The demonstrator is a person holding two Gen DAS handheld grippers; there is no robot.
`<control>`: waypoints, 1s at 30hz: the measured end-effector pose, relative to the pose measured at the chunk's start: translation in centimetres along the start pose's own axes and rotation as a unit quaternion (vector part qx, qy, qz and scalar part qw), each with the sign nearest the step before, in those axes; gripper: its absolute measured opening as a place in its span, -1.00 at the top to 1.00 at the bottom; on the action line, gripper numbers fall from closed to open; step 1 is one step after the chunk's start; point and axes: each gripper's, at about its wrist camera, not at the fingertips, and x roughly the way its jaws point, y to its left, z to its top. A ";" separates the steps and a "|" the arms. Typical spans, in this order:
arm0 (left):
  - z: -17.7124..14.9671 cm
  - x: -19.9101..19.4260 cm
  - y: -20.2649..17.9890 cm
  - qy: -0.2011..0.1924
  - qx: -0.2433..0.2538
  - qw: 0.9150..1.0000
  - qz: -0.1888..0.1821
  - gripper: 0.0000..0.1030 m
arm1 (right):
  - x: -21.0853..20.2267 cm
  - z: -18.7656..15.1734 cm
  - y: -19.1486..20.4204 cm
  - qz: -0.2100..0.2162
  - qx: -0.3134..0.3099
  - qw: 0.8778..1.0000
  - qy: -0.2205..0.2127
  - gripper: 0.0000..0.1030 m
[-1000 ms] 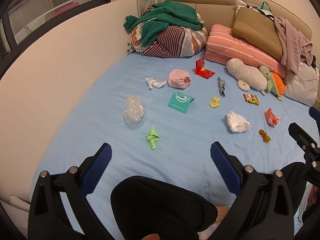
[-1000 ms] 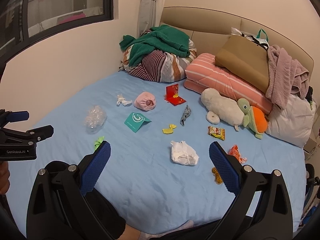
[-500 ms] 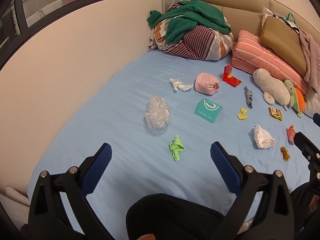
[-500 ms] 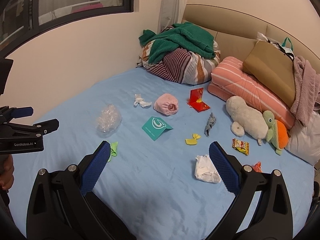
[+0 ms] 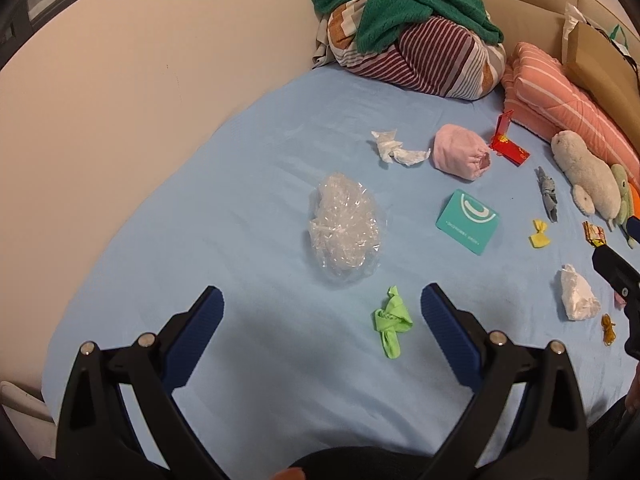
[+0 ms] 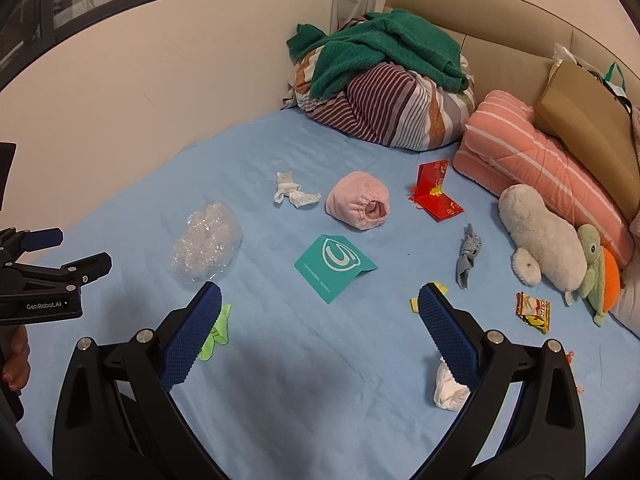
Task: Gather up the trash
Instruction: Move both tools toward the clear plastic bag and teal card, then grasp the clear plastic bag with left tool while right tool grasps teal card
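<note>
Nearest the cameras: left claw [image 5: 322, 310] and right claw [image 6: 320, 306], both spread wide, empty, above the blue bed [image 5: 248, 184]. Between the left claw's fingers: green wrapper [image 5: 392, 326]. Just beyond: crumpled clear plastic [image 5: 346, 232]; to its right, teal card [image 5: 468, 222], white tissue wad [image 5: 578, 292], yellow wrapper [image 5: 540, 234]. Farther: twisted white tissue [image 5: 394, 150], pink cloth roll [image 5: 460, 158], red envelope [image 5: 508, 144]. At the headboard: striped bundle [image 5: 416, 56] under green towel [image 5: 408, 4].
</note>
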 end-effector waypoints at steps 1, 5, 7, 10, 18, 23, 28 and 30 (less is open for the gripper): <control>0.1 0.8 0.0 0.003 0.002 1.000 0.000 -0.92 | 1.0 -0.1 -0.1 0.001 0.002 1.000 0.006 -0.84; 1.1 4.1 -0.2 0.011 0.014 1.000 -0.007 -0.92 | 5.8 -0.4 -0.7 0.004 0.009 0.999 0.033 -0.83; 1.5 5.7 -0.4 0.013 0.022 1.000 -0.007 -0.92 | 7.8 -0.5 -1.0 0.007 0.012 0.999 0.044 -0.78; 2.0 8.0 -0.8 0.018 0.032 0.999 0.000 -0.92 | 11.2 -0.8 -1.3 0.008 0.017 0.998 0.060 -0.74; 2.5 13.6 -1.1 0.044 0.042 0.998 -0.001 -0.92 | 18.8 -2.3 -3.2 0.012 0.050 0.993 0.104 -0.63; 2.6 16.0 -1.5 0.054 0.050 0.997 -0.001 -0.92 | 21.4 -2.9 -3.6 0.029 0.060 0.991 0.116 -0.59; 2.9 17.3 -1.4 0.051 0.053 0.997 -0.003 -0.92 | 23.0 -2.4 -2.5 0.062 0.059 0.989 0.122 -0.01; 3.2 17.4 -1.5 0.043 0.054 0.998 -0.006 -0.92 | 23.2 -2.0 -2.1 0.075 0.054 0.989 0.117 0.24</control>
